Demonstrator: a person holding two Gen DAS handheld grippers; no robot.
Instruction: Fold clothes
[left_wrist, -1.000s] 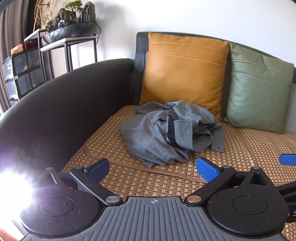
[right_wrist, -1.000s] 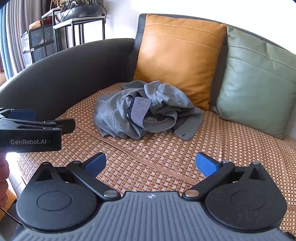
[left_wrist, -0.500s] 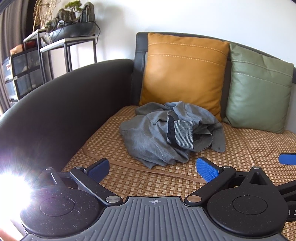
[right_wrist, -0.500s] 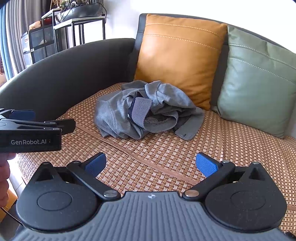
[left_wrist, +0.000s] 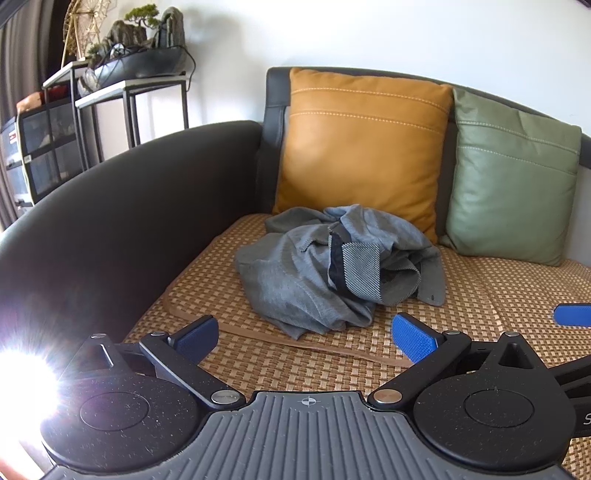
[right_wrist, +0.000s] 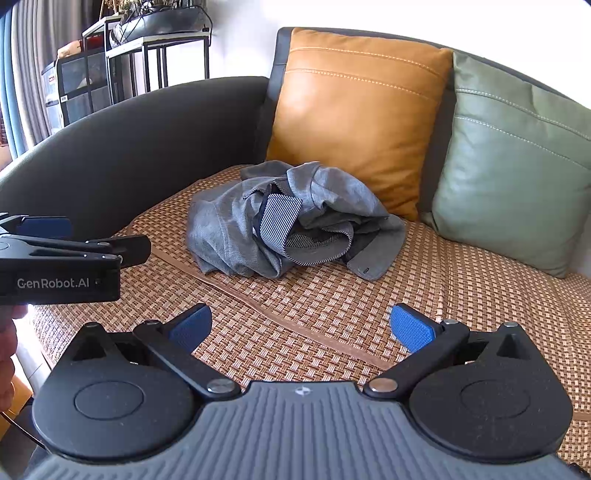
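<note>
A crumpled grey garment (left_wrist: 317, 273) (right_wrist: 280, 221) with a striped inner lining lies bunched on the woven sofa mat (left_wrist: 480, 295) (right_wrist: 369, 306), in front of the orange cushion. My left gripper (left_wrist: 304, 334) is open, held short of the garment with nothing between its blue pads. My right gripper (right_wrist: 301, 326) is open too, further back over the mat and apart from the cloth. In the right wrist view the left gripper's black body (right_wrist: 62, 258) shows at the left edge. A blue pad of the right gripper (left_wrist: 572, 314) peeks in at the right of the left wrist view.
An orange cushion (left_wrist: 362, 147) (right_wrist: 354, 110) and a green cushion (left_wrist: 513, 177) (right_wrist: 517, 162) lean on the sofa back. The dark curved armrest (left_wrist: 129, 206) (right_wrist: 147, 147) bounds the left. Metal shelving (left_wrist: 122, 96) with a planter stands behind it. Strong glare (left_wrist: 22, 384) fills the lower left.
The right gripper has drifted slightly, so the garment sits a touch further right in its view. The left gripper has barely moved. Both stay open.
</note>
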